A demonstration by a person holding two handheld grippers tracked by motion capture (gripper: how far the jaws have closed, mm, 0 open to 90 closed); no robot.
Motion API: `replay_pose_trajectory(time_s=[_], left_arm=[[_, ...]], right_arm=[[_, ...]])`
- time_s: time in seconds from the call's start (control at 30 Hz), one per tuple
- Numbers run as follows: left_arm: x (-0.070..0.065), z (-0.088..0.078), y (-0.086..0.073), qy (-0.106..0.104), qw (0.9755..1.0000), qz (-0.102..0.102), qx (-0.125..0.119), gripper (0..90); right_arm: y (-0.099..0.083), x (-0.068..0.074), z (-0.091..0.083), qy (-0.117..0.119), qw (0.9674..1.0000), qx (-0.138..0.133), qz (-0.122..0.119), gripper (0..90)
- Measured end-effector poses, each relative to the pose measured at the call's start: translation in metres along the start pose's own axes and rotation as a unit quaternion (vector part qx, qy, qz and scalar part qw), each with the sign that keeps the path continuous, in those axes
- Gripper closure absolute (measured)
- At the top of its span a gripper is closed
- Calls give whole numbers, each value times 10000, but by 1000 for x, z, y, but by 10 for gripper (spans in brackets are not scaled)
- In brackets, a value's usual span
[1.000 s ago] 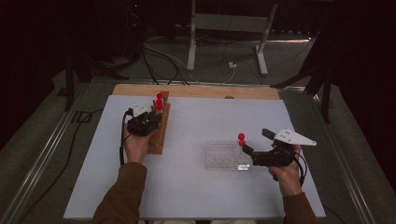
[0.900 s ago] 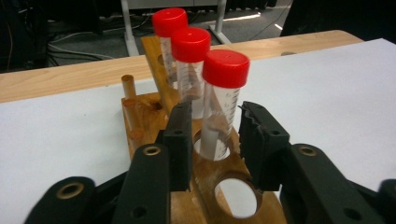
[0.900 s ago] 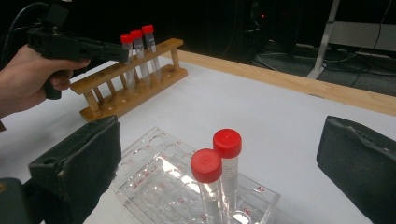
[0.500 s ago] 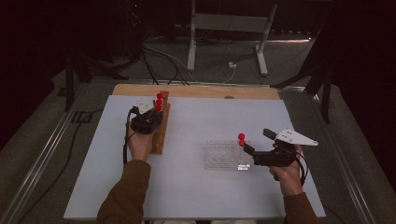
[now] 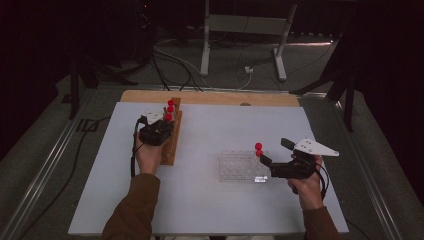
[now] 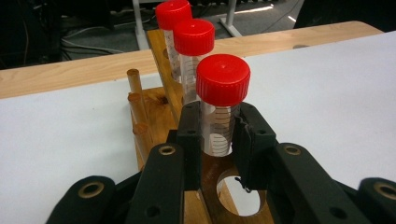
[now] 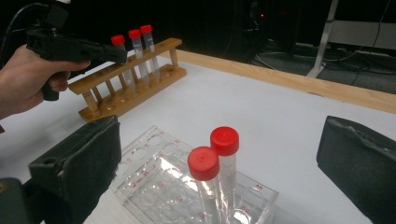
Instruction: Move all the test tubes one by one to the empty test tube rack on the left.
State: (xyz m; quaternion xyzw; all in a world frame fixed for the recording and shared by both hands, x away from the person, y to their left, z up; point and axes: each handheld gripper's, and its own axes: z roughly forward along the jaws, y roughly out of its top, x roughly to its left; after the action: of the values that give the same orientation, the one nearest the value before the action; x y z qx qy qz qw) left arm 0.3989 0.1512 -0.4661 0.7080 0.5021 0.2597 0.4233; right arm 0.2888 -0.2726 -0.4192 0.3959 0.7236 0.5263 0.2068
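Wooden rack, left on white table: three red-capped tubes; left gripper clenched on nearest tube. Clear rack, right of centre: two capped tubes, red markings unreadable. Right gripper released, jaws wide, just beside it. Near table edge bare.

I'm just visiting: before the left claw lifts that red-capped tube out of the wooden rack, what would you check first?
1. Left claw around the nearest tube, below its cap: ok.
2. Pads firmly pressing the tube: cannot tell.
3. Tube upright in the wooden rack: ok.
4. Room above the cap to lift: ok.
5. Clear plastic rack has free holes beside its two tubes: ok.
6. Right claw open and away from the left: ok.
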Motion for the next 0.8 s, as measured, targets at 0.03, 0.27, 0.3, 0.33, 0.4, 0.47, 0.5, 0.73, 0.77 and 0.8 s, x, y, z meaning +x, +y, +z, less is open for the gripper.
replay_pose_trajectory(time_s=[0.03,0.27,0.3,0.33,0.4,0.47,0.5,0.73,0.77,0.8], left_arm=[[0,0,0,9,10000,4,10,746],[3,-5,-1,-22,9999,-80,-97,595],[4,-6,-1,-65,9998,-111,-144,564],[5,-8,0,-120,9997,-146,-158,522],[7,-13,-1,-137,9995,-195,-206,482],[9,-18,-2,-212,9990,-284,-290,457],[9,-21,-3,-204,9988,-306,-317,437],[11,-40,-6,-513,9956,-587,-520,258],[10,-43,-7,-540,9953,-585,-550,234],[9,-46,-7,-579,9947,-631,-568,204]], right_arm=[[0,0,0,-5,10000,-3,-13,1],[-1,1,1,-6,10000,9,-17,1],[-1,1,1,-7,10000,10,-11,1],[-1,0,1,-6,10000,10,-3,1],[-1,0,1,-11,10000,10,-2,0],[-1,0,1,-18,10000,12,1,0],[-1,0,1,-21,10000,15,5,0],[0,-1,0,-41,10000,15,6,0],[0,-1,0,-49,10000,14,15,1],[0,-2,0,-51,10000,10,21,0]])
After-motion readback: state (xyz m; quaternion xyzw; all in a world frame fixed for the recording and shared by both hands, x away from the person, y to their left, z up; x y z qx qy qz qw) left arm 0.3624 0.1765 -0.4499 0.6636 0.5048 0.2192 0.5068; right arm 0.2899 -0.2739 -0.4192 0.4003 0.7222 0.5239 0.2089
